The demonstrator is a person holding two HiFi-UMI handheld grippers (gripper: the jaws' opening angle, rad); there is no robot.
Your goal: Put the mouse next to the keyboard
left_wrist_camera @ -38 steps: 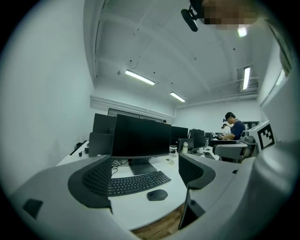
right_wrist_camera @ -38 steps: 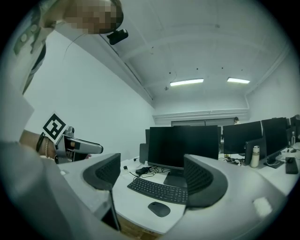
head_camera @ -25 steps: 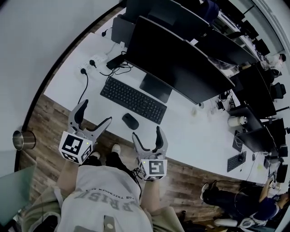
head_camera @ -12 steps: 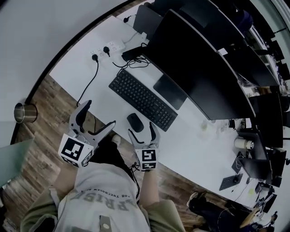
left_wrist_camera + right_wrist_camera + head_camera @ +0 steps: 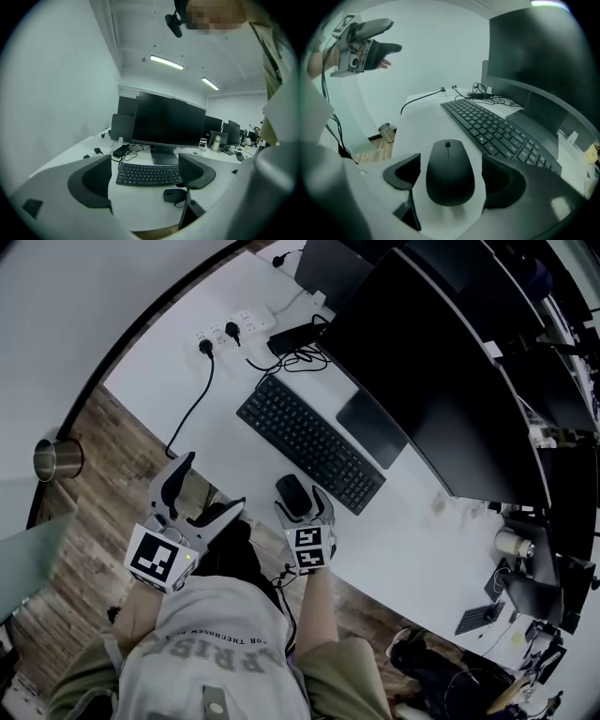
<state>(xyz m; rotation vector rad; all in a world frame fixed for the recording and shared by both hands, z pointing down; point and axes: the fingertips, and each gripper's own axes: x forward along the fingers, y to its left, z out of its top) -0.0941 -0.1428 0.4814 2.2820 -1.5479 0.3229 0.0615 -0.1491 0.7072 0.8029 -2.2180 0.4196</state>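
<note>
Between fingers (image 5: 404,172) of right gripper (image 5: 451,176): mouse (image 5: 449,164).

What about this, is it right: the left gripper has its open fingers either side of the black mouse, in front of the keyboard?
No, it is the right gripper, not the left. The right gripper view shows its open fingers either side of the black mouse, in front of the keyboard. The left gripper is open and empty.
</note>
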